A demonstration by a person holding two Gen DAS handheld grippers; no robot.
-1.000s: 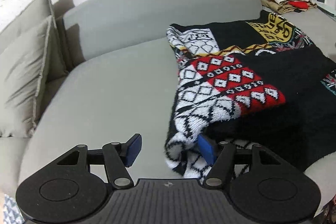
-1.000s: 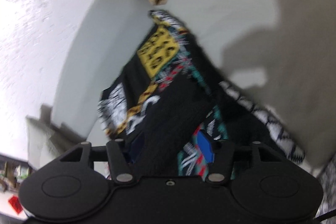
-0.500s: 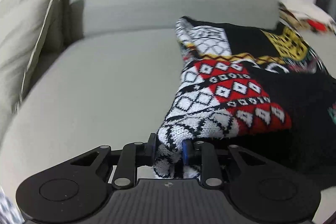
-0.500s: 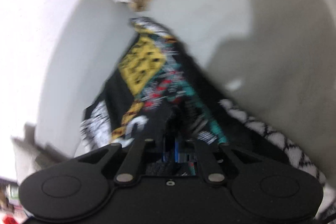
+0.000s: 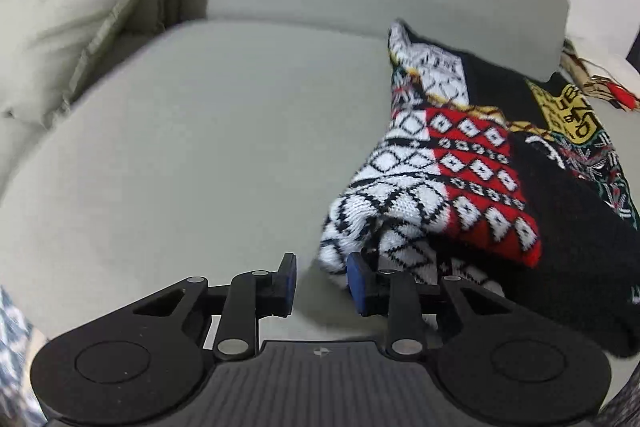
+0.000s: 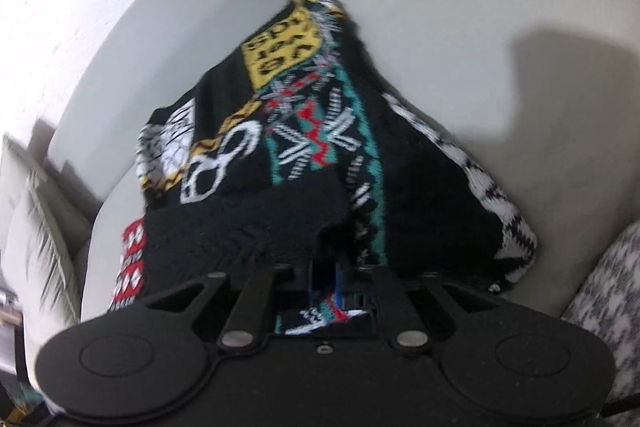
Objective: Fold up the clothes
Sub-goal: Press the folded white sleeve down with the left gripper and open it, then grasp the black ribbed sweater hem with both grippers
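both wrist views close, sharing sweater [image 5: 472, 163]

Only lettering seen: black block characters on a yellow patch [image 5: 567, 112] of the patterned knit sweater [image 5: 472, 163] lying on the sofa. In the left wrist view the characters were turned sideways and could not be read as words; in the right wrist view the same yellow patch [image 6: 282, 47] was motion-blurred and equally illegible. A white looping figure [image 6: 218, 163] on the black knit resembled an 8 or a scroll, not certainly a numeral.
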